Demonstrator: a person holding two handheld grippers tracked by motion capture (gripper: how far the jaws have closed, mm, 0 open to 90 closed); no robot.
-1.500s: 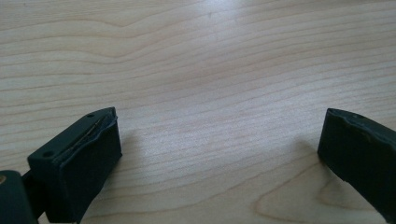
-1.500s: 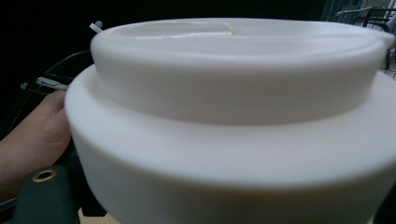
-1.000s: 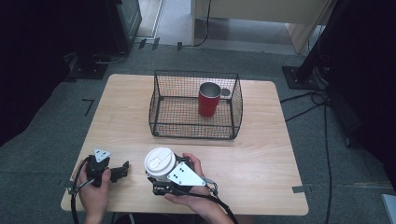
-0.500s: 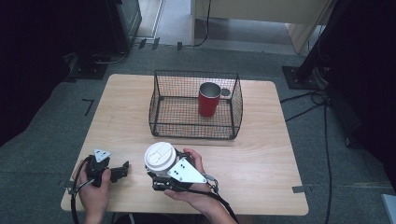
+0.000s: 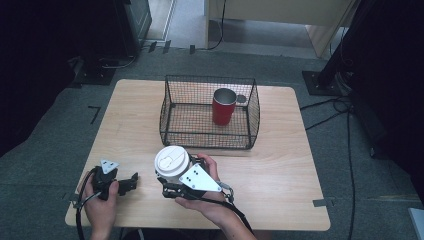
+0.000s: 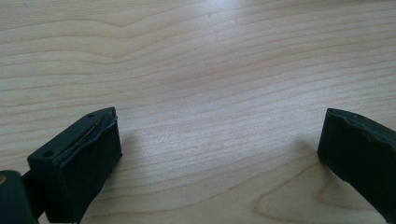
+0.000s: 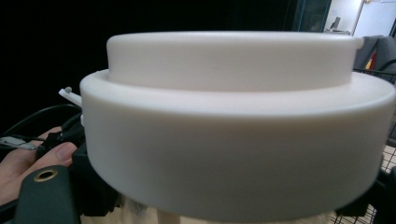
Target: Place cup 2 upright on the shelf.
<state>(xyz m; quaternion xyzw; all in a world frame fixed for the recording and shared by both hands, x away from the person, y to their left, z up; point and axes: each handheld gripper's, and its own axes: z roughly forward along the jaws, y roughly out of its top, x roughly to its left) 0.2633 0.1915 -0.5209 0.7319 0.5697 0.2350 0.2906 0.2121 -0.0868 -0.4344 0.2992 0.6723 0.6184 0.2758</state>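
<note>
Cup unmoved at six o'clock of basket, right gripper jaws clamped on it; left gripper jaws wide, empty; lift pending.

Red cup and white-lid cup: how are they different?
The red cup stands open-topped inside the wire basket; the white-lid cup is outside it, near the table's front edge. The red cup stands free; the white-lid cup is gripped by the right tool. Both are upright.
</note>
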